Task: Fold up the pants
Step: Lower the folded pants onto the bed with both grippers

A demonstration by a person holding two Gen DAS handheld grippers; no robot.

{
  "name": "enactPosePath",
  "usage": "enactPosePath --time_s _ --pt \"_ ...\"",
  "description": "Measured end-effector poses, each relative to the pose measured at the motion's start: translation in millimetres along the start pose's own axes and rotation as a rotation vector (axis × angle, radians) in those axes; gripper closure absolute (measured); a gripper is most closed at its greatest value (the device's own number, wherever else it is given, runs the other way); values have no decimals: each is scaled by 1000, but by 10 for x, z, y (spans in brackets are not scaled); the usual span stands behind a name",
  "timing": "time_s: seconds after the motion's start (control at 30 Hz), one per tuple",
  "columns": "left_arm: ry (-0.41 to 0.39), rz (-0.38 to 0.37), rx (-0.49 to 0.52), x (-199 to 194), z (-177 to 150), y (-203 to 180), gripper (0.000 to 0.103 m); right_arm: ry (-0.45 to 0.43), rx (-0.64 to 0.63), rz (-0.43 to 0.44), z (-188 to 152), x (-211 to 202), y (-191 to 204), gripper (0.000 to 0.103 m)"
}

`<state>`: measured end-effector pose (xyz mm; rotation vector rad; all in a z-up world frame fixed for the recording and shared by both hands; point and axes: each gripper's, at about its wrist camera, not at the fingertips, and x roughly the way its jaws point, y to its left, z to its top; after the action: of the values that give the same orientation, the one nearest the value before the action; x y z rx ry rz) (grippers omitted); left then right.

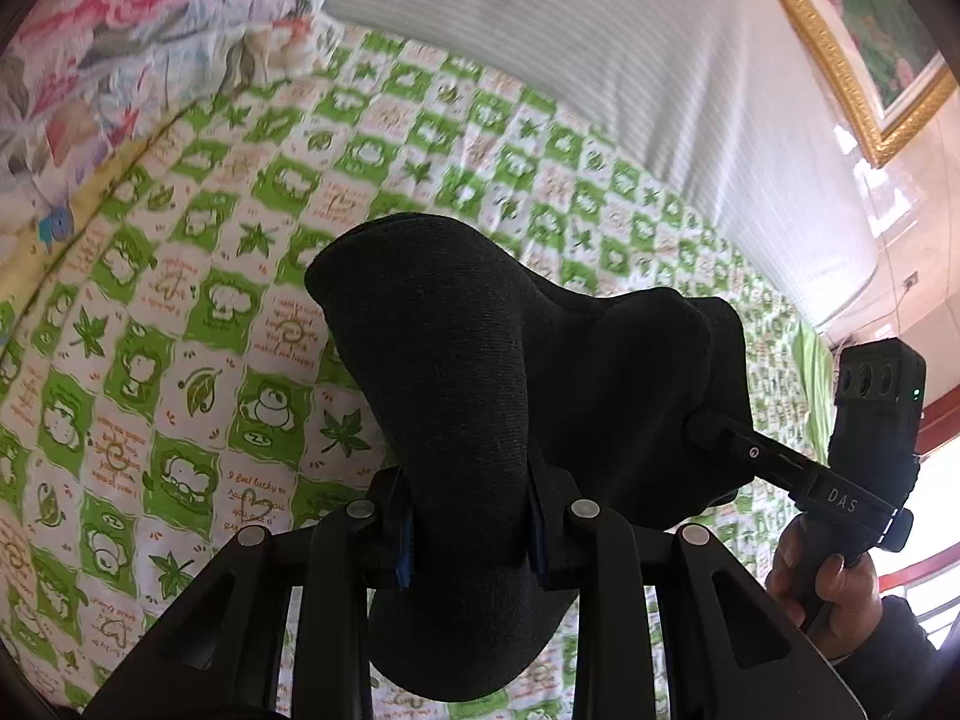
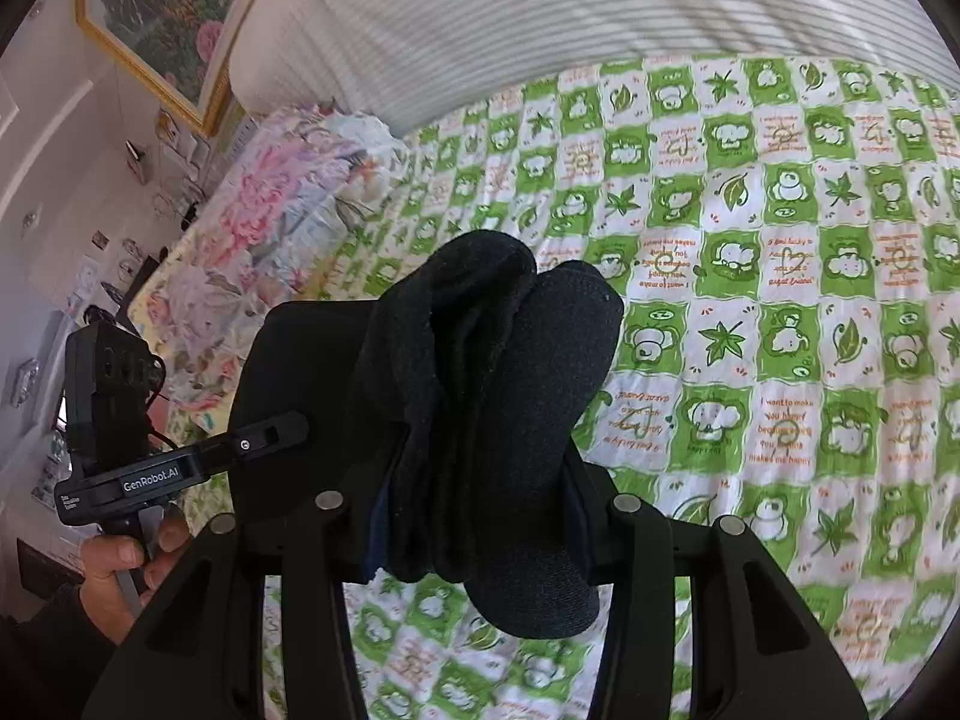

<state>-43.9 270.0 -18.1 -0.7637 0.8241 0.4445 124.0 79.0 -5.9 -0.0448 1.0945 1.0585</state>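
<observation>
Green-checked bedspread [image 2: 780, 240] below; black pants [image 1: 480, 390] bunched, clenched between both grippers [image 1: 471, 534] [image 2: 477, 516].

Both wrist views face the bedsheet [image 1: 180, 312] closely.

The right gripper [image 1: 696, 420], seen from the left wrist, carries "DAS" in pale letters on its black body. The left gripper [image 2: 300, 420], seen from the right wrist, bears "GenRobot.AI" on its side. Across the checked bedspread [image 2: 780, 300], white squares hold orange script: "I want to make you happy", "makes me happy", "I feel lucky to have met you".
</observation>
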Motion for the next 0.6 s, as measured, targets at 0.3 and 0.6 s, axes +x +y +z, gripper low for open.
enactPosePath --time_s 0.3,0.6 --pt "-4 49 -51 135 -30 163 41 22 -2 -67 -36 131 -198 42" --pt "-10 73 -57 111 -192 234 35 -60 -40 -141 -175 -6 -321 22"
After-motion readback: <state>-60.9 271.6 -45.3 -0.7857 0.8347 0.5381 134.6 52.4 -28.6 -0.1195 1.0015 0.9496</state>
